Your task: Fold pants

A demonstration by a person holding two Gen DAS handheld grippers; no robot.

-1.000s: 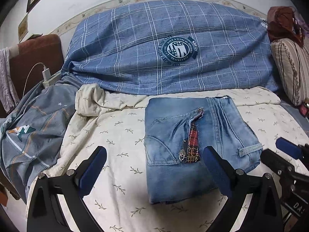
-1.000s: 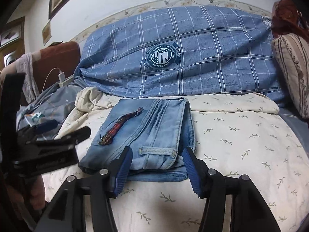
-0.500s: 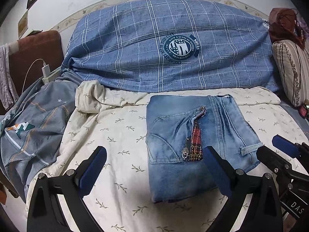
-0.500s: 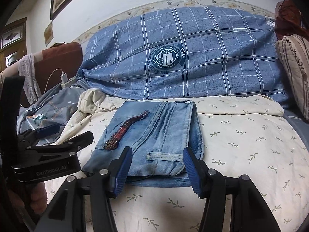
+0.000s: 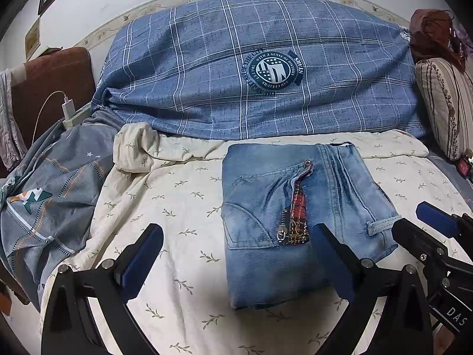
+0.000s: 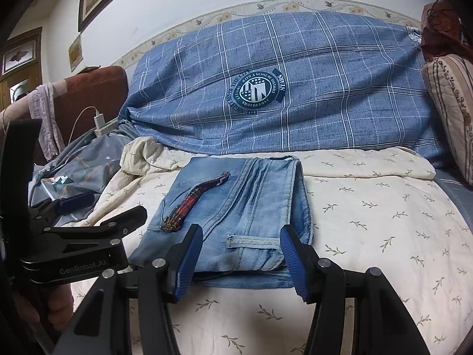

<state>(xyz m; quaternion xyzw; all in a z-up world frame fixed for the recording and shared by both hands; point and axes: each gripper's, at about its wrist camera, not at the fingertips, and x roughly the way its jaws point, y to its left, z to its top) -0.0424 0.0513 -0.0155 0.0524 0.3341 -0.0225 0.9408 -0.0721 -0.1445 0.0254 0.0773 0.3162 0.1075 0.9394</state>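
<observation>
**A:** What is shown in the left wrist view?

**B:** A pair of light blue denim pants (image 5: 295,216), folded into a compact rectangle, is seen lying on a cream sheet (image 5: 177,207) printed with small sprigs, spread over a bed. An open zipper with red plaid lining (image 5: 297,216) is turned upward. The left gripper (image 5: 236,254) is held low in front, its jaws spread wide and nothing held; the right-hand finger overlaps the near corner of the pants. A blue checked duvet (image 5: 236,74) with a round emblem is piled behind, and a striped pillow (image 5: 443,106) is seen at the right.

**A:** And the right wrist view?

**B:** The pants (image 6: 236,207) are seen lying flat on the bed, just beyond the right gripper (image 6: 241,263). Its jaws are parted to about the width of the folded waistband end, with nothing clamped; whether the pads touch the denim cannot be told. The left gripper (image 6: 97,213) is seen at the left, beside the pants.
</observation>
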